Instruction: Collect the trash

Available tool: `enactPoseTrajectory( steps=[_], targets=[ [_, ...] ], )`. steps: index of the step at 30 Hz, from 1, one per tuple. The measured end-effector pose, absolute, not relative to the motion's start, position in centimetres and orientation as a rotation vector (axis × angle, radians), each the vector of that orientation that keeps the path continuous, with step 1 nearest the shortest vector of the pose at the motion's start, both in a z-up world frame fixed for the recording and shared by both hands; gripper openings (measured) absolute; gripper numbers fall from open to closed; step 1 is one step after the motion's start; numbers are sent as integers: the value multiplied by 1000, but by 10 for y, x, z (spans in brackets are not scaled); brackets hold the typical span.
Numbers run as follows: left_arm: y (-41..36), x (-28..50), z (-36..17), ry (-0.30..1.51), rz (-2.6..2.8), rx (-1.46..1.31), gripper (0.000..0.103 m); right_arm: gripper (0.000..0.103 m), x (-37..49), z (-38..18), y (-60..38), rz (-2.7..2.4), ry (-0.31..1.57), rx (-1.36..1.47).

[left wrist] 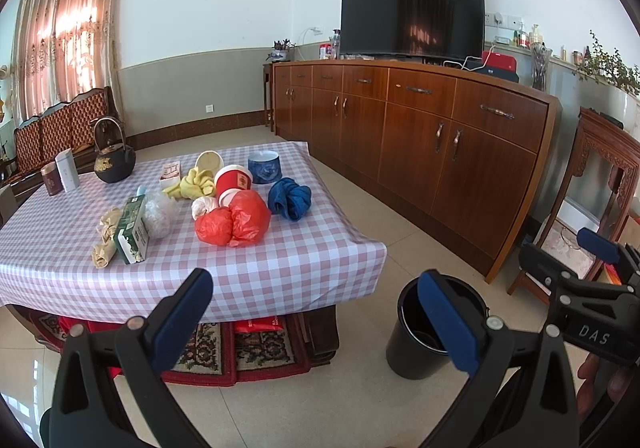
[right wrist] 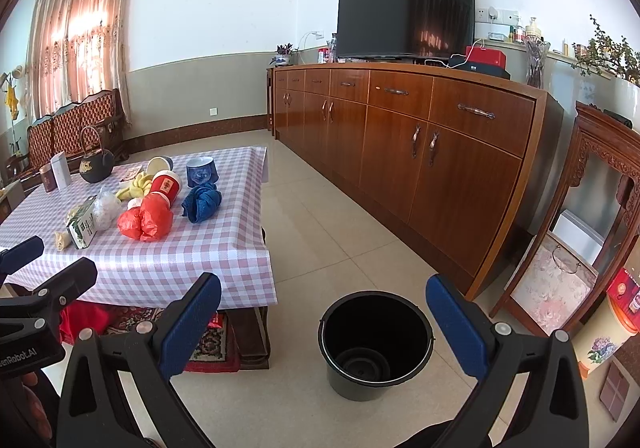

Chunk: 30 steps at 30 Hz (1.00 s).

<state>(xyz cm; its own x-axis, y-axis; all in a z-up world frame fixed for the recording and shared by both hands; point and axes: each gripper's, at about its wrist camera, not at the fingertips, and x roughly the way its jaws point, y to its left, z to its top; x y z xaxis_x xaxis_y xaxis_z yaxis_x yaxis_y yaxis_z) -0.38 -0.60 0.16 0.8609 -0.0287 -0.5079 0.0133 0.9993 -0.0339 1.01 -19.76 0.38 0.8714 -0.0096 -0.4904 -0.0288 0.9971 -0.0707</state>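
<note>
Right claw wide, empty; black bucket just beyond; left claw wide.

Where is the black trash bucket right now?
The black bucket stands on the tiled floor, off the right corner of the checked table and in front of the long wooden cabinet. In the right wrist view it sits between the open fingers.

Daylight glowed through the curtains at far left, blowing out there. The room was bright and sharp, shadows soft. The TV mirrored the window glow. Fisheye bending curved the edges, with dark corners.
</note>
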Motion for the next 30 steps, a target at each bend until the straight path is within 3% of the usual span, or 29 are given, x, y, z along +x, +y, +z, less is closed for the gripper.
enactPoseTrajectory(
  steps=[30],
  targets=[
    [-5,-2,5,537,-26,-38,103,103,11,12,-195,17,506,-86]
  ],
)
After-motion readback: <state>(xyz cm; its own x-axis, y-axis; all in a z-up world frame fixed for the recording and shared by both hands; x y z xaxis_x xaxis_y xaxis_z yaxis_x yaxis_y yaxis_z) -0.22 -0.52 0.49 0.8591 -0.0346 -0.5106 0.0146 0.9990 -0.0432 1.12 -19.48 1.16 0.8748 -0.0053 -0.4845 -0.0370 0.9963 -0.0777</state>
